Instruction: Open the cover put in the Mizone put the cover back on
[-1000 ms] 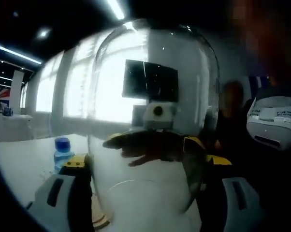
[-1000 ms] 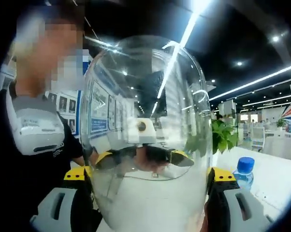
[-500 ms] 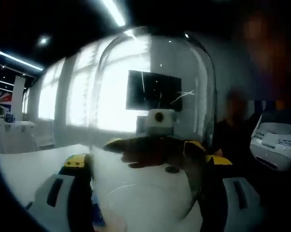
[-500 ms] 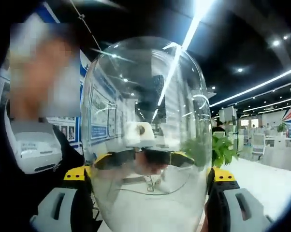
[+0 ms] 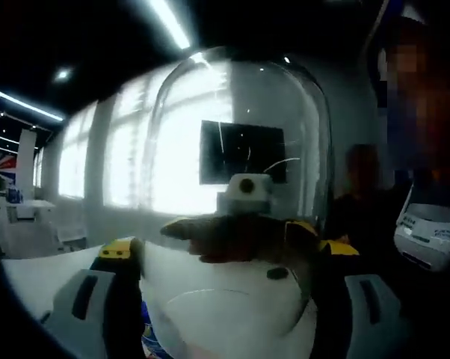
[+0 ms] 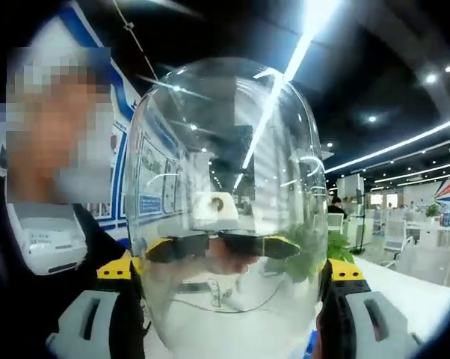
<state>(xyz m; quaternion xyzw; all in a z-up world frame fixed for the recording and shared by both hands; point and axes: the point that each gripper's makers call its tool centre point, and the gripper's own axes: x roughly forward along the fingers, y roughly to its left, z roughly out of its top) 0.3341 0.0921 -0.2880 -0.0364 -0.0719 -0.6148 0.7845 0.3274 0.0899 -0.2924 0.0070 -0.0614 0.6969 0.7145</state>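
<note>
A clear glass dome cover (image 5: 236,112) stands upright between the jaws of my left gripper (image 5: 229,258), which is shut on its sides. In the right gripper view the same cover (image 6: 225,127) sits between the jaws of my right gripper (image 6: 229,273), also shut on it from the opposite side. Through the glass each view shows the other gripper: the right gripper (image 5: 244,232) and the left gripper (image 6: 221,243). A blue piece of the Mizone bottle (image 5: 146,336) peeks out low beside the left jaw, and a blue sliver of the bottle (image 6: 309,345) shows near the right jaw.
A white table (image 5: 38,269) runs below and to the left, also seen as the table (image 6: 408,299) at the right. A green plant (image 6: 337,247) stands behind the cover. The person (image 6: 45,247) holding the grippers is close behind the dome.
Both views have risen with the cover still held. The blue bottle has slid from beside the jaws down to the bottom edge of each view.
</note>
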